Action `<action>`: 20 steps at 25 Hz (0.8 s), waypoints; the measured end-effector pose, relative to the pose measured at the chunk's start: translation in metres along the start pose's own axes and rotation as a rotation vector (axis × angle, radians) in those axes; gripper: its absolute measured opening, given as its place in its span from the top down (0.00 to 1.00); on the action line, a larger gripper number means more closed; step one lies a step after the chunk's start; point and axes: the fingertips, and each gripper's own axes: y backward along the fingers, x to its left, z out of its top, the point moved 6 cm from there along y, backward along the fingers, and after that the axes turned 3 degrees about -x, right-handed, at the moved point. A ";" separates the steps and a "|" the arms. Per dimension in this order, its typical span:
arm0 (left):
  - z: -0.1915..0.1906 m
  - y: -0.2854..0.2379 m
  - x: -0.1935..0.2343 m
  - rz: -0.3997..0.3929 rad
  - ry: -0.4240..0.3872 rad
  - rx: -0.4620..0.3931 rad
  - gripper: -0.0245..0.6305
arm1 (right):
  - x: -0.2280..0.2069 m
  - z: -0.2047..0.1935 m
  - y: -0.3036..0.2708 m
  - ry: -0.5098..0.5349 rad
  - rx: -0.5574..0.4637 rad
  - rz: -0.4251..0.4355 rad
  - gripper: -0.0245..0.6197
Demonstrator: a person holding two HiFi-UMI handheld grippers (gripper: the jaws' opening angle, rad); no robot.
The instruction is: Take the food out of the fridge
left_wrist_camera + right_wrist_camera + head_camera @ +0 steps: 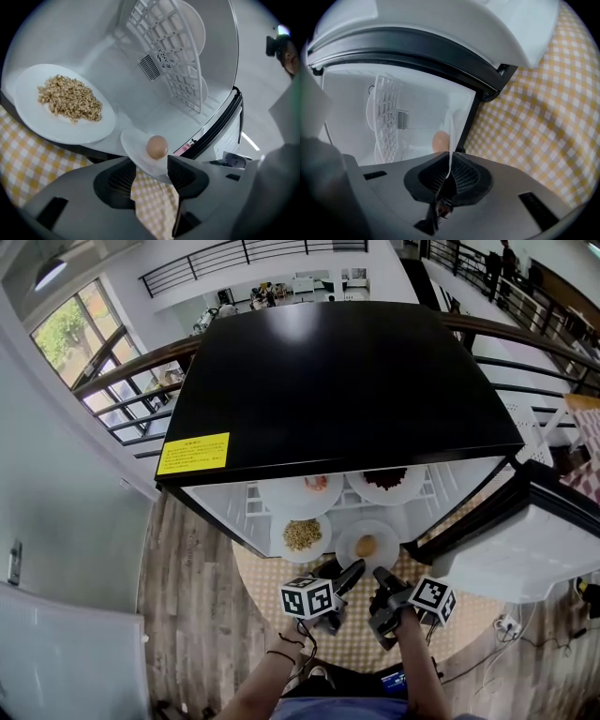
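The plate of grains [28,101] is seen up and to the left of the left gripper [150,165], well clear of its jaws. These jaws are spread apart, and the near rim of the small plate [133,140] is found at their tips, not pinched as far as can be judged. A round brown item [157,146], perhaps an egg, is carried on that plate just ahead of the jaws. The right gripper [450,158] is clamped on the same plate's rim, which is seen edge-on between its closed jaws, at the mouth of the fridge [417,93]. The plate is judged to be stiff, smooth, light and breakable, and its load can be expected to roll. The bare rim is the place to be gripped, the plate should be carried level, and the left jaws could be closed on the other edge for support.
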 end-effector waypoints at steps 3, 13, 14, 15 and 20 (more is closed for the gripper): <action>-0.004 0.008 -0.006 -0.002 -0.004 -0.009 0.63 | 0.002 -0.004 0.007 0.024 0.016 0.004 0.92; 0.002 0.044 -0.038 -0.020 -0.087 -0.043 0.63 | 0.020 -0.026 0.039 0.061 0.025 0.063 0.92; 0.003 0.049 -0.042 -0.022 -0.091 -0.050 0.63 | 0.024 -0.030 0.043 0.064 0.027 0.072 0.92; 0.004 0.055 -0.047 -0.023 -0.101 -0.055 0.63 | 0.027 -0.033 0.047 0.071 0.030 0.081 0.92; 0.010 0.087 -0.068 -0.020 -0.156 -0.081 0.63 | 0.045 -0.053 0.068 0.110 0.042 0.125 0.92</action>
